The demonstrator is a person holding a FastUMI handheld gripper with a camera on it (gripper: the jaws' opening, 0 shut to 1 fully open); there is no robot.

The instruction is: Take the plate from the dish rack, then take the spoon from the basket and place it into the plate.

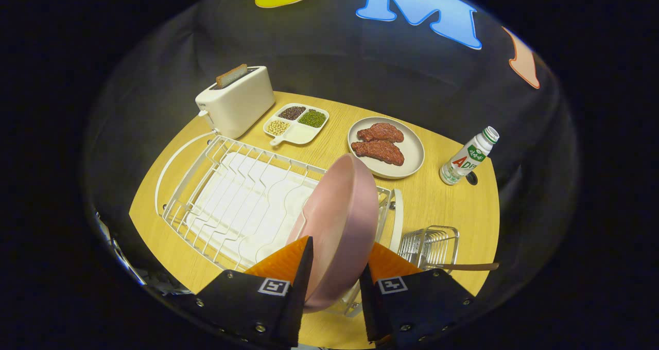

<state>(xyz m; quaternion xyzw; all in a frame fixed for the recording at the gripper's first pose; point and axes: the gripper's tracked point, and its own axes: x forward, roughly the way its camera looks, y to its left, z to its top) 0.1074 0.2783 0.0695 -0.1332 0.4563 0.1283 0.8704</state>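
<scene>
Progress check, left to right. Toaster (238, 100) sits at the far left corner of the desk (443, 211), a divided snack tray (297, 124) beside it. Nearer, the dish rack (226, 200) covers the left half of the desk. I judge the first step under way, not finished: the pink plate (340, 221) stands on edge at the rack's right end, its lower rim apparently not yet clear of the wires. My gripper (334, 278) has one finger on each face of the plate, so the fingers are pinching it; the plate rises from between them and leans ahead of them. Beyond it lies a dish of meat (386, 147). Right of the rack stands the small wire basket (430, 246) with the spoon (466, 266), its handle pointing toward the desk's right edge. Spoon step remains untouched. A bottle (468, 157) stands near the far right edge.
</scene>
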